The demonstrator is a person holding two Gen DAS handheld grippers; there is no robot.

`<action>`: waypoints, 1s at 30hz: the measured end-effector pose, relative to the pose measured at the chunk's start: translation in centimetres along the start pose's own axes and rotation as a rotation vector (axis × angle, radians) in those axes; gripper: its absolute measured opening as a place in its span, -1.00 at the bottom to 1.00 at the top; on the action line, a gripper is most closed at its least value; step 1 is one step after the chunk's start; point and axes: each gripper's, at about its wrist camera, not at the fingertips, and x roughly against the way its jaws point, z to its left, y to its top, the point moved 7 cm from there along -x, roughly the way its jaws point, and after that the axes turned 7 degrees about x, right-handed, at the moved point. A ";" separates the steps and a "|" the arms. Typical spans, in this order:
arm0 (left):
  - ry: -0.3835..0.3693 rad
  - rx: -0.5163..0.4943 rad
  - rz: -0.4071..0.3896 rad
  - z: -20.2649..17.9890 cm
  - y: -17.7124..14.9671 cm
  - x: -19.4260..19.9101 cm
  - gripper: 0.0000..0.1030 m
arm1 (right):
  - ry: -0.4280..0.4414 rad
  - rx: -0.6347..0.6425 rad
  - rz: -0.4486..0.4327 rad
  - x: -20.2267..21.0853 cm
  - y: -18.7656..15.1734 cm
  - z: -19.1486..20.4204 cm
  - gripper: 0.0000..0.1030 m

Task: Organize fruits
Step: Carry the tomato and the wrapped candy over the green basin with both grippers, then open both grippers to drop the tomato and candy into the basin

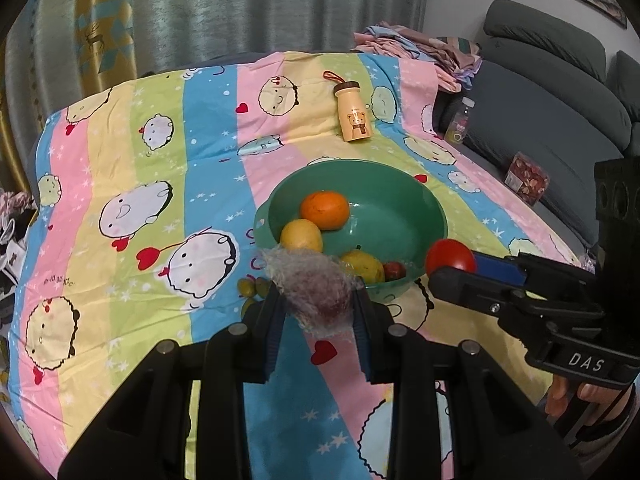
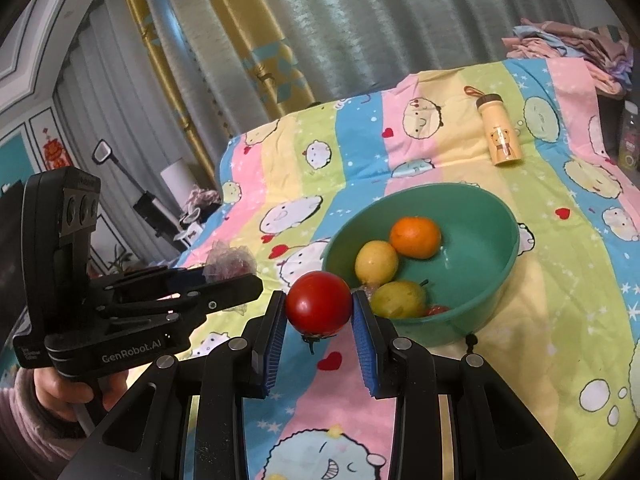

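Both tools are loaded and near the green bowl, so the step in hand looks like dropping fruit in. The left tool grips a dark fruit in netting at lower centre; the right tool clamps a tomato beside the rim. Next, each must clear the rim and release. An orange and yellow fruits crowd the near side; a bottle lies beyond on the bedsheet.

Far behind hang grey-green pleated curtains with a gold patterned panel; a dark grey-green cushioned sofa stands right.
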 end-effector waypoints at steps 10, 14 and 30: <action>0.004 -0.024 0.004 -0.7 1.1 -1.7 -0.40 | -0.017 -0.020 -0.014 -0.5 0.8 -1.8 -0.32; 0.002 -0.031 0.007 -1.1 1.8 -2.7 -0.40 | -0.021 -0.030 -0.015 -1.0 1.1 -2.5 -0.32; -0.002 -0.040 0.040 -1.4 3.0 -6.5 -0.40 | -0.056 -0.047 -0.001 -3.1 1.8 -5.3 -0.32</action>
